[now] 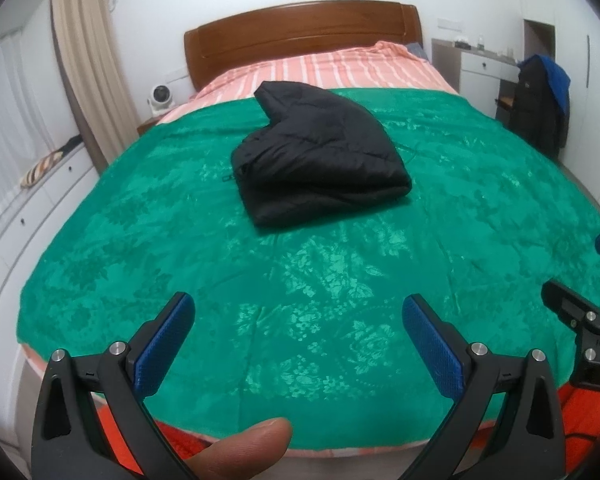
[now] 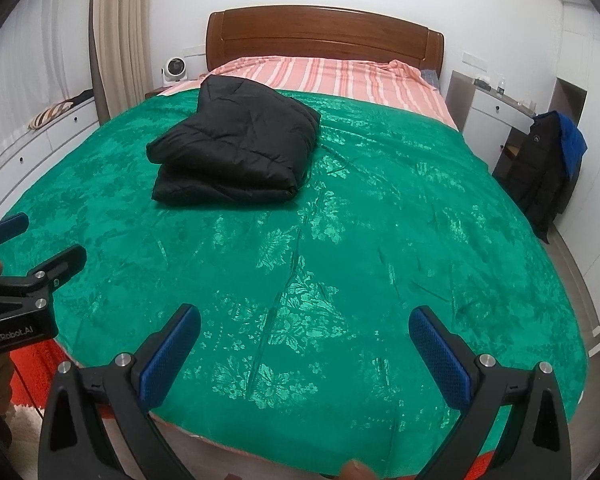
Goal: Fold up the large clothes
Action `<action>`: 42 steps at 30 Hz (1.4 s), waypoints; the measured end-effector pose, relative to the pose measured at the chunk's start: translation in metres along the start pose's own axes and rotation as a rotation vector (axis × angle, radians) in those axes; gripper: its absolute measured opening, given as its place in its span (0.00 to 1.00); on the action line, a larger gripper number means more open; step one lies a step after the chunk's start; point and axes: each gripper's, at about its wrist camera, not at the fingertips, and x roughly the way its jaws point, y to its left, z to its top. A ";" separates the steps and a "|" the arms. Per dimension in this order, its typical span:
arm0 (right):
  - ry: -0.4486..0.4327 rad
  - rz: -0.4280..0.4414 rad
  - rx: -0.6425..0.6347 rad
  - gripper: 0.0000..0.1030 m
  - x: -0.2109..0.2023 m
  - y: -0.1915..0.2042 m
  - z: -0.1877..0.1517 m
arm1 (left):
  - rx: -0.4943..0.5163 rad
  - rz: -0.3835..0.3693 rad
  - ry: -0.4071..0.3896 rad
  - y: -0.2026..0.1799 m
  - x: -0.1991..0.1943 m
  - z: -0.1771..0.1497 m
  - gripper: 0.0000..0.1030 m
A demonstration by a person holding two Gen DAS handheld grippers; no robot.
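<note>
A black puffer jacket [image 1: 320,156] lies folded into a thick bundle on the green bedspread [image 1: 300,280], near the middle of the bed; it also shows in the right wrist view [image 2: 236,148]. My left gripper [image 1: 298,312] is open and empty, held above the foot of the bed, well short of the jacket. My right gripper [image 2: 304,324] is open and empty, also over the foot of the bed, with the jacket ahead and to its left. The right gripper shows at the right edge of the left wrist view [image 1: 580,320], and the left gripper at the left edge of the right wrist view [image 2: 20,264].
A pink striped sheet [image 1: 340,68] and a wooden headboard [image 1: 300,28] lie beyond the bedspread. White drawers [image 1: 28,208] run along the left wall. A chair with dark and blue coats [image 2: 548,164] stands right of the bed by a white desk [image 2: 496,108]. A small fan [image 1: 162,96] sits left of the headboard.
</note>
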 end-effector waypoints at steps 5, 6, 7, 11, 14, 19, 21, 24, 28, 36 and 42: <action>-0.022 0.008 0.005 1.00 -0.007 0.001 0.005 | -0.031 -0.014 -0.009 0.006 -0.005 0.004 1.00; -0.027 0.011 0.004 1.00 -0.008 0.002 0.006 | -0.036 -0.017 -0.011 0.007 -0.006 0.004 1.00; -0.032 0.011 0.000 1.00 -0.009 0.003 0.007 | -0.041 -0.018 -0.013 0.008 -0.007 0.005 1.00; -0.053 0.001 -0.018 1.00 -0.013 0.008 0.011 | -0.047 -0.014 -0.027 0.010 -0.010 0.006 1.00; -0.053 0.013 -0.013 1.00 -0.013 0.010 0.013 | -0.031 -0.010 -0.020 0.008 -0.009 0.006 1.00; -0.042 0.029 -0.004 1.00 -0.012 0.009 0.015 | -0.013 -0.008 -0.015 0.006 -0.009 0.006 1.00; -0.039 0.031 -0.004 1.00 -0.012 0.010 0.014 | -0.014 -0.007 -0.019 0.006 -0.010 0.006 1.00; -0.037 0.032 -0.001 1.00 -0.012 0.009 0.014 | -0.008 0.003 -0.027 0.006 -0.011 0.006 1.00; -0.033 0.031 0.005 1.00 -0.013 0.008 0.014 | -0.006 0.004 -0.028 0.006 -0.011 0.006 1.00; -0.034 0.039 0.009 1.00 -0.015 0.008 0.015 | -0.013 0.012 -0.030 0.008 -0.012 0.008 1.00; -0.032 0.052 0.009 1.00 -0.017 0.010 0.017 | -0.010 0.019 -0.034 0.007 -0.015 0.011 1.00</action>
